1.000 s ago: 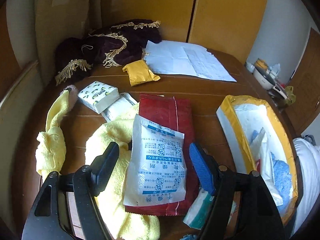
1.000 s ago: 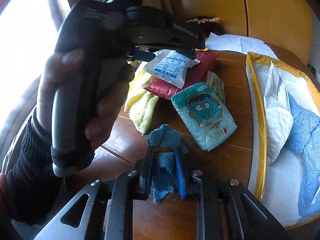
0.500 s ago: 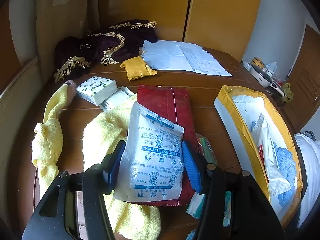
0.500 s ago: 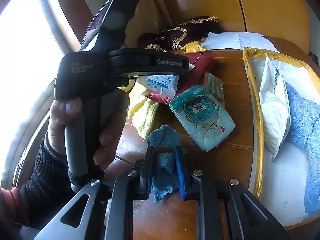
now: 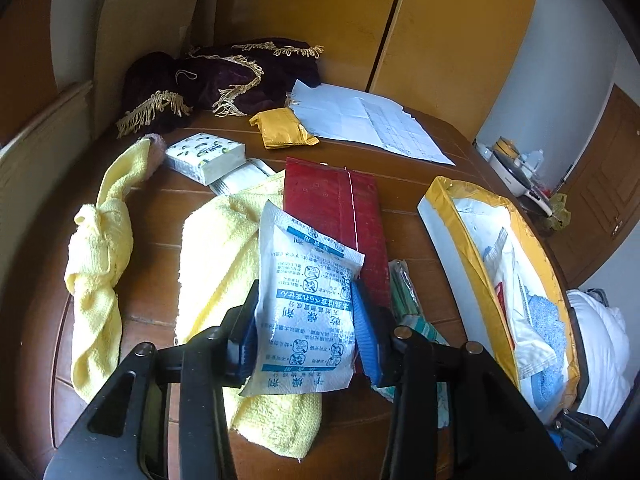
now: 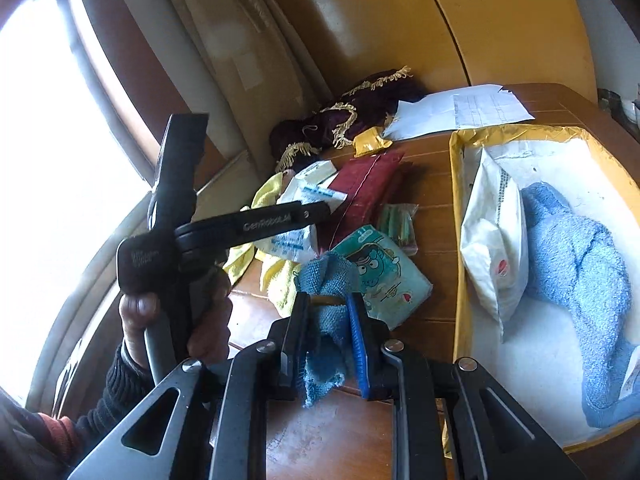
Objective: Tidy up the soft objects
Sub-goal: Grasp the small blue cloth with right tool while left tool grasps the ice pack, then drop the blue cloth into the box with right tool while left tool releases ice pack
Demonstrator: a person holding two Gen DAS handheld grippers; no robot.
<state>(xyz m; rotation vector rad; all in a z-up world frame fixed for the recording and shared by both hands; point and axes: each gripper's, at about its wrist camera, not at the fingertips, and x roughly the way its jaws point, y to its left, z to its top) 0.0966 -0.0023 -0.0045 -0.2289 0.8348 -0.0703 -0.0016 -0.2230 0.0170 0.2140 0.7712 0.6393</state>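
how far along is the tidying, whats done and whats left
Done: a blue towel and white pouch lie in the yellow-edged box. In hand: left gripper clamps the desiccant packet; right gripper holds a blue cloth. Left: yellow towels, red bag, tissue pack.

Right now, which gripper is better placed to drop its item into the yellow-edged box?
Probably right: the right gripper, shut on the blue cloth, sits beside the box.

The right gripper (image 6: 329,334) pinches a crumpled blue terry cloth (image 6: 325,322), with a teal cartoon-printed soft pack (image 6: 384,276) just beyond its fingertips.
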